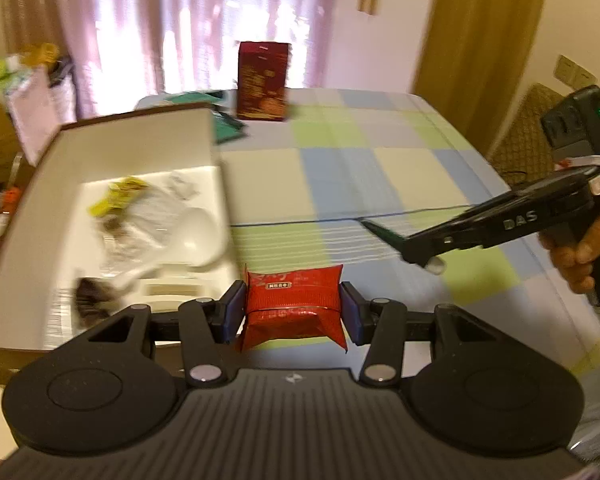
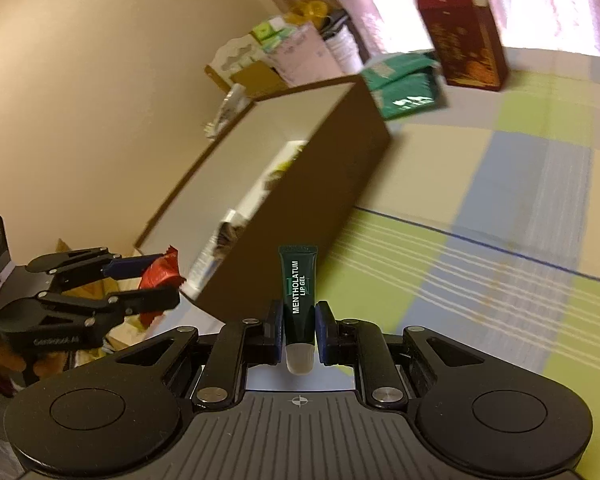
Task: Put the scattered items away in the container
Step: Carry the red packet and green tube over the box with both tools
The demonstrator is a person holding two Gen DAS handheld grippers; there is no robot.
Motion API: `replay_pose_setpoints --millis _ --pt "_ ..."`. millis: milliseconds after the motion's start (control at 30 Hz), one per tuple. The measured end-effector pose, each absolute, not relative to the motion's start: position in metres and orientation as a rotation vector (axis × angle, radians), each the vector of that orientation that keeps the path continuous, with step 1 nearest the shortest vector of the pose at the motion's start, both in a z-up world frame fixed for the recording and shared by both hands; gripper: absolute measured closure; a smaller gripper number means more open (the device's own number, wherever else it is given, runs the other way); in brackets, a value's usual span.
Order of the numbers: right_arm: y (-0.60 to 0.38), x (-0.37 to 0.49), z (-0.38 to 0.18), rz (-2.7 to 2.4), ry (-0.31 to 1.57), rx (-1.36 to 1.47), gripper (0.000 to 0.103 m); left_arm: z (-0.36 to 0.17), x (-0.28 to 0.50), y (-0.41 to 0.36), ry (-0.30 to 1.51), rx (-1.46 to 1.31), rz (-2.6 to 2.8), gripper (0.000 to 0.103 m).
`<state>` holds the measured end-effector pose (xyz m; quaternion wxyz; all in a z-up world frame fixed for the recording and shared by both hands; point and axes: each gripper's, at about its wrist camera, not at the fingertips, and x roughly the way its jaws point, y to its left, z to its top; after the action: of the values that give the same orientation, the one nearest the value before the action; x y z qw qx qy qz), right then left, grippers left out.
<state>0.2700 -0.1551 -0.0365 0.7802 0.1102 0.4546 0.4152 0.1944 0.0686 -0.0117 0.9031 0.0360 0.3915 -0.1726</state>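
Two grippers are each loaded. Left gripper [image 1: 294, 312] has its blue pads pressed against the sides of a red snack packet [image 1: 294, 304], held above the checked tablecloth [image 1: 380, 168] just beside the open cardboard box [image 1: 16, 216]. Right gripper [image 2: 299, 328] pinches a dark green lip gel tube [image 2: 299, 292] (cap end toward the camera), near the box's brown outer wall. Inside the box lie a white spoon [image 1: 196, 236], a yellow wrapper [image 1: 118, 196] and clear plastic, all blurred. Farther back on the table stand a dark red carton [image 1: 263, 80] and green packets [image 2: 404, 84].
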Motion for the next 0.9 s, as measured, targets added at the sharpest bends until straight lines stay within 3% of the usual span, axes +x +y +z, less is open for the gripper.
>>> replay_pose_setpoints --millis 533,900 --pt "-0.043 0.284 0.007 1.069 0.874 0.082 0.084 0.008 0.225 0.181 0.771 0.164 -0.239 0.059" --pt "0.020 0.291 -0.010 1.141 0.924 -0.230 0.084 -0.016 0.259 0.209 0.864 0.200 -0.359 0.059"
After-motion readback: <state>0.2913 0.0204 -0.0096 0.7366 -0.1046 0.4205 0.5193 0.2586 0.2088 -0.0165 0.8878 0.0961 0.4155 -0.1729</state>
